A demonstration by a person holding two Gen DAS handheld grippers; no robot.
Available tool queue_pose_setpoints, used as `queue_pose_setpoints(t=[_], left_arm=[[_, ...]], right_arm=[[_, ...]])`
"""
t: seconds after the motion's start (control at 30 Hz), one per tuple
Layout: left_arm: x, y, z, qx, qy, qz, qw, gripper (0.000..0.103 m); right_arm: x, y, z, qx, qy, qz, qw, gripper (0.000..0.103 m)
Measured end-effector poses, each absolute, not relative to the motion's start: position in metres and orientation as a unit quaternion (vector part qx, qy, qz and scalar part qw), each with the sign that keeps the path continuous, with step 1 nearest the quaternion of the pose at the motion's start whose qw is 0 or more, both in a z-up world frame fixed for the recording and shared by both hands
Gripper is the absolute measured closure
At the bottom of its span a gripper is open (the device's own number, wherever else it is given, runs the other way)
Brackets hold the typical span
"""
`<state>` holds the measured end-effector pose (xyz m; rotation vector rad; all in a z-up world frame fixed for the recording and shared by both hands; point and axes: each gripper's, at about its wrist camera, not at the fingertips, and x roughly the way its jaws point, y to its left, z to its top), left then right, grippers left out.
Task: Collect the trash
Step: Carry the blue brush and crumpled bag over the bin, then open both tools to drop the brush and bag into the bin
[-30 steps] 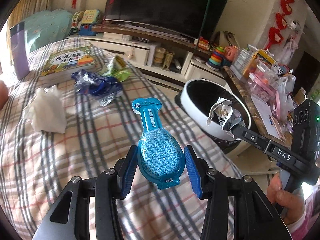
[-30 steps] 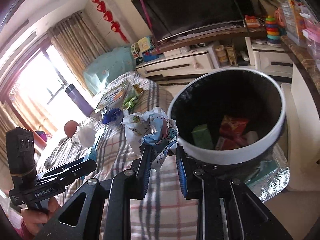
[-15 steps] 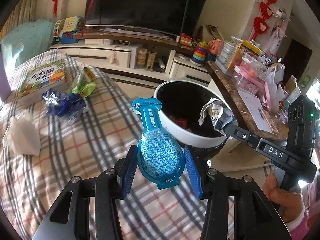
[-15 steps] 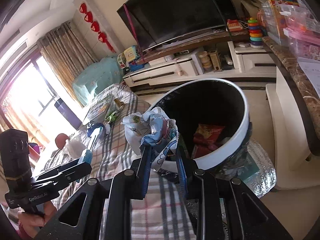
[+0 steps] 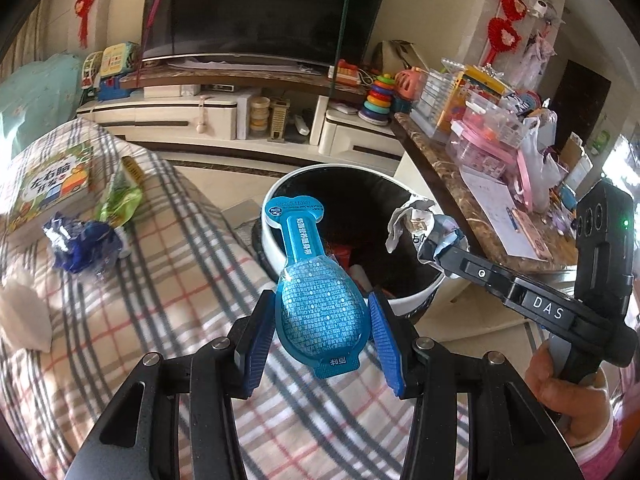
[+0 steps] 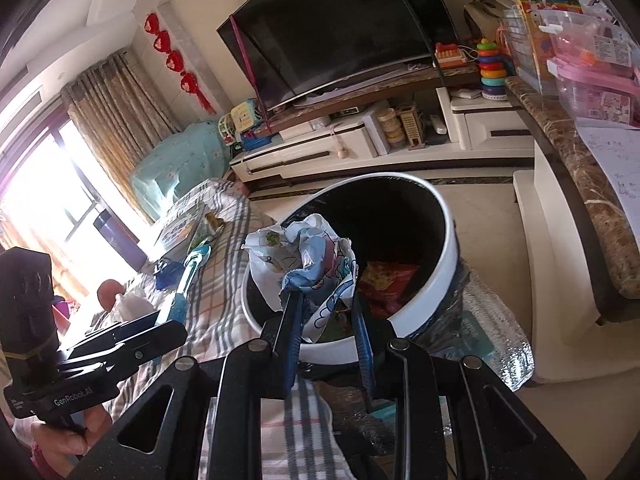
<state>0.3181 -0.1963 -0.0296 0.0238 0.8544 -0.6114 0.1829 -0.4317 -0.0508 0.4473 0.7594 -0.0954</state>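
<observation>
My left gripper (image 5: 322, 322) is shut on a blue spoon-shaped plastic package (image 5: 312, 280), held above the plaid bed near the rim of the white trash bin (image 5: 276, 256). My right gripper (image 6: 326, 312) is shut on a crumpled white and blue wrapper (image 6: 304, 252), held over the near rim of the bin (image 6: 440, 276). The wrapper also shows in the left wrist view (image 5: 416, 224), over the bin's right side. Red and green packets (image 6: 384, 280) lie inside the bin. A blue crumpled wrapper (image 5: 82, 246), a green packet (image 5: 120, 200) and a white tissue (image 5: 24, 316) lie on the bed.
A picture book (image 5: 48, 184) lies on the plaid bed (image 5: 140, 340) at the left. A marble-topped counter (image 5: 452, 188) with boxes and papers stands right of the bin. A TV stand (image 5: 208, 116) with toys and a large TV (image 5: 260, 12) is behind.
Both grippers have moved toward the bin with their loads. The bin is now closer and more central in both views; the bed's trash has slid left.
</observation>
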Motion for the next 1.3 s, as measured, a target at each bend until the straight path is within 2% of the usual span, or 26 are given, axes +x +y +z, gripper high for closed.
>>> queue_pose_setpoints(t=[1.3], left_arm=[[0.371,-0.251,-0.045,0.034,0.421,-0.305,0.854,0.057]], right_arm=[[0.218,-0.458,-0.053,0.189,0.392,-0.067,0.898,0.078]])
